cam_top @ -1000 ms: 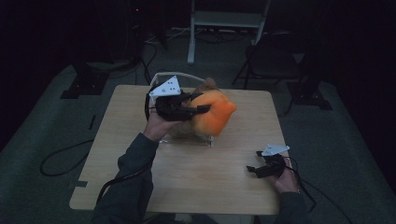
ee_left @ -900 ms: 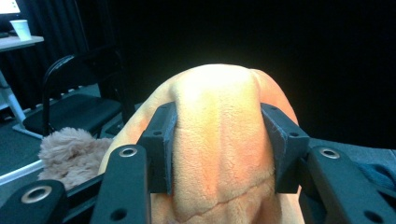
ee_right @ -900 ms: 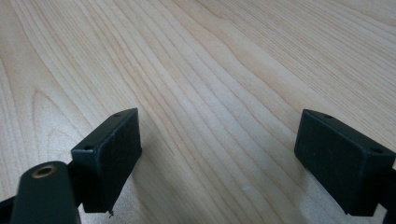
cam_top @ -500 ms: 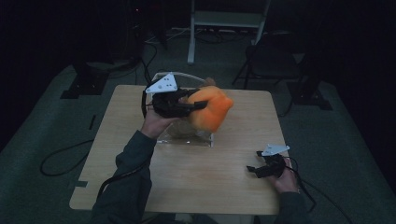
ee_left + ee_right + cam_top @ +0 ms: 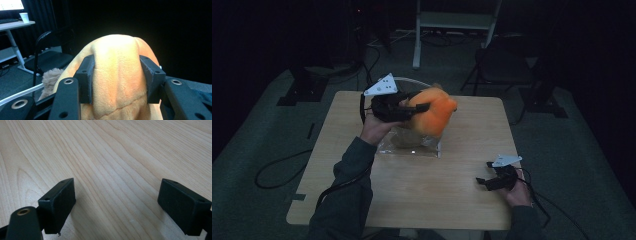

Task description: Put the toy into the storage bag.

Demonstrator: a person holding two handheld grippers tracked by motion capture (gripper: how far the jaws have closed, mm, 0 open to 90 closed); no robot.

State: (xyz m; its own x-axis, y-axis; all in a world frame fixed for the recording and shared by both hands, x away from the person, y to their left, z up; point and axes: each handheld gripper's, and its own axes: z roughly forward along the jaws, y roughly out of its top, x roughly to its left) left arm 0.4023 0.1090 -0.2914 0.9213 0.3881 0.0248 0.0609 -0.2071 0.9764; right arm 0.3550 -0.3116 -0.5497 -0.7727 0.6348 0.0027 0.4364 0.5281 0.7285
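One orange plush toy, one clear plastic bag, one wooden table and two grippers.

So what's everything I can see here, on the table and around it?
plush toy: one, orange, held above the table's far half
clear plastic bag: one, see-through, on the table under the toy
table: one, light wood
chair: one, black, on the floor beyond the table
paper cup: one, white, on a far desk
left tool: one, black, shut on the plush toy
right tool: one, black, open, low over the table's near right corner
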